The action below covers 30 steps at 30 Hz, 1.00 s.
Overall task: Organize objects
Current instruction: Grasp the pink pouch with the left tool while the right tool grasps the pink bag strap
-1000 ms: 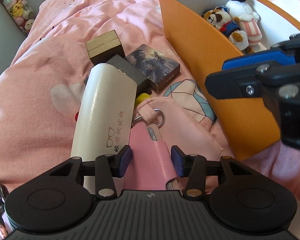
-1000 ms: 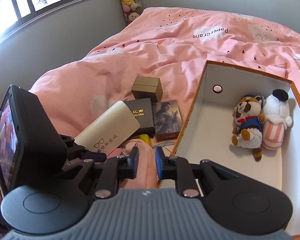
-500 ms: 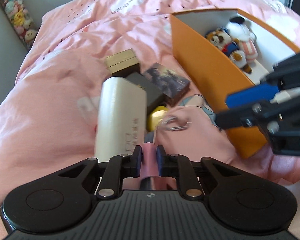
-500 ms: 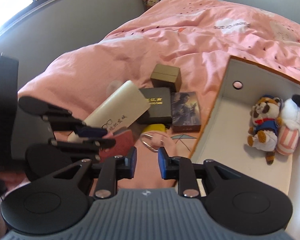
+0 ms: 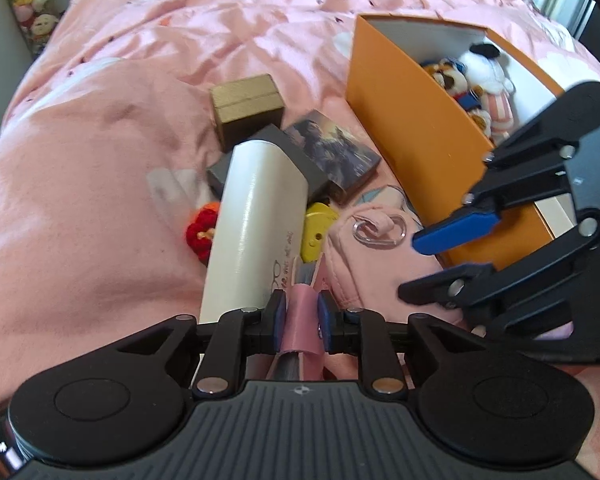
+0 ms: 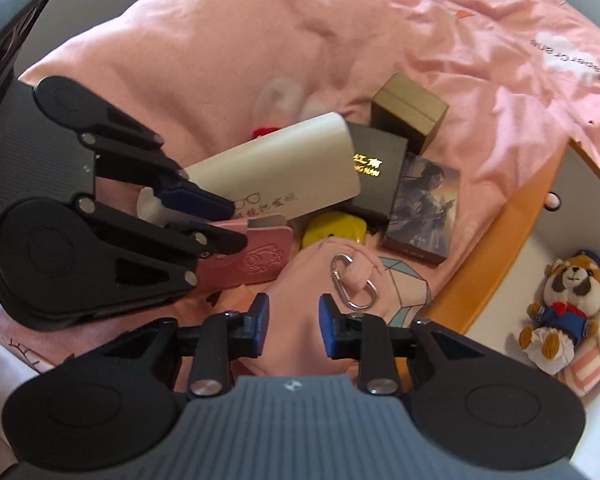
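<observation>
The left gripper (image 5: pixel 299 322) is clenched on a pink pouch (image 6: pixel 256 258), its blue pads pressing the pouch's narrow end from both sides. In the right wrist view the pouch shows an embossed front and lies beside a white glasses case (image 5: pixel 256 232), which slants across the pile on the bed (image 5: pixel 80 184). The right gripper (image 6: pixel 292 326) is released, its fingers apart with nothing between them, and it hangs over a pink cloth bag (image 6: pixel 320 280) that carries a silver carabiner (image 6: pixel 354 282).

Behind the case lies a black box (image 6: pixel 374 172) with gold lettering, and behind that a gold-brown box (image 6: pixel 410 110). A box printed with a figure (image 6: pixel 422 210) lies right of the black box, near the orange wall of a big open box (image 5: pixel 416 120). A yellow item (image 6: pixel 334 230) peeks out between the case, the black box and the bag. A red knitted thing (image 5: pixel 200 228) shows at the left edge of the case in the left wrist view.

Inside the orange box, on its white floor, sit two plush toys: a raccoon-like one in blue (image 6: pixel 568 304) and a white one with pink stripes (image 5: pixel 488 76), touching each other. More plush toys (image 5: pixel 28 8) stand far off at the head of the bed.
</observation>
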Available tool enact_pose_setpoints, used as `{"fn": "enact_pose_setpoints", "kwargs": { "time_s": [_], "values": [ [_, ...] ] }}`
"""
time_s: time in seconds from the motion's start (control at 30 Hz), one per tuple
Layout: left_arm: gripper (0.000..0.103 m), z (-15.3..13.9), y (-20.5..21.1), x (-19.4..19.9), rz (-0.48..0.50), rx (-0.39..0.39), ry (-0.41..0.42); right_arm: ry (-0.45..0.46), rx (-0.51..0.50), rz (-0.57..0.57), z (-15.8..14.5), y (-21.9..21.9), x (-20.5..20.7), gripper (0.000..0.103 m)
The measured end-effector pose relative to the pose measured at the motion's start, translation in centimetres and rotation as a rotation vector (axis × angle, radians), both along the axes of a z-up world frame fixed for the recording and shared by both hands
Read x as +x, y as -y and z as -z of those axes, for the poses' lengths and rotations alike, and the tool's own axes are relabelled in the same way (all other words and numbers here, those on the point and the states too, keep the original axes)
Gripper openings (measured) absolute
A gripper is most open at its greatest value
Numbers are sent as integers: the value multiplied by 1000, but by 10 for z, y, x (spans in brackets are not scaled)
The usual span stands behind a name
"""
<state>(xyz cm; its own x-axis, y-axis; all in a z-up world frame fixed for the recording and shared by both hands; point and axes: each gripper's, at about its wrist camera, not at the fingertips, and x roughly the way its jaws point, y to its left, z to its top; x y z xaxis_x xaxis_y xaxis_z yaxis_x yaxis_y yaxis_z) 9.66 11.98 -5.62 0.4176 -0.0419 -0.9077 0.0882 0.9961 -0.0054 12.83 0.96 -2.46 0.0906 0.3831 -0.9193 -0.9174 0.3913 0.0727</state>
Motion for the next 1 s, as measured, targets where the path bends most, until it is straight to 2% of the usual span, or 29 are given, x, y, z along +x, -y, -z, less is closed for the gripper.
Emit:
{"fn": "enact_pose_setpoints", "kwargs": {
  "time_s": [0.17,0.27,0.37,0.43,0.47,0.63,0.77,0.9,1.0],
  "values": [
    [29,9,1,10,60,-23,-57,19,-73,-61,9,-10,-3,37],
    [31,20,5,13,115,-8,-116,15,-102,-104,11,-12,-3,38],
    [29,24,5,12,123,-5,-105,-6,-113,-134,12,-13,1,41],
    [27,22,-1,11,98,-38,-93,-32,-113,-134,13,-15,4,45],
    [25,19,-4,9,80,-65,-85,-41,-112,-121,13,-17,6,46],
    [24,3,-25,-8,-43,-145,-1,-21,-113,-9,19,-25,10,48],
    [24,-3,-41,-22,-119,-204,41,-65,-85,104,24,-28,14,48],
    [24,-4,-52,-27,-162,-251,59,-88,-65,220,32,-29,11,51],
    [24,-7,-52,-19,-157,-253,59,-56,-73,273,40,-33,3,55]
  ]
}}
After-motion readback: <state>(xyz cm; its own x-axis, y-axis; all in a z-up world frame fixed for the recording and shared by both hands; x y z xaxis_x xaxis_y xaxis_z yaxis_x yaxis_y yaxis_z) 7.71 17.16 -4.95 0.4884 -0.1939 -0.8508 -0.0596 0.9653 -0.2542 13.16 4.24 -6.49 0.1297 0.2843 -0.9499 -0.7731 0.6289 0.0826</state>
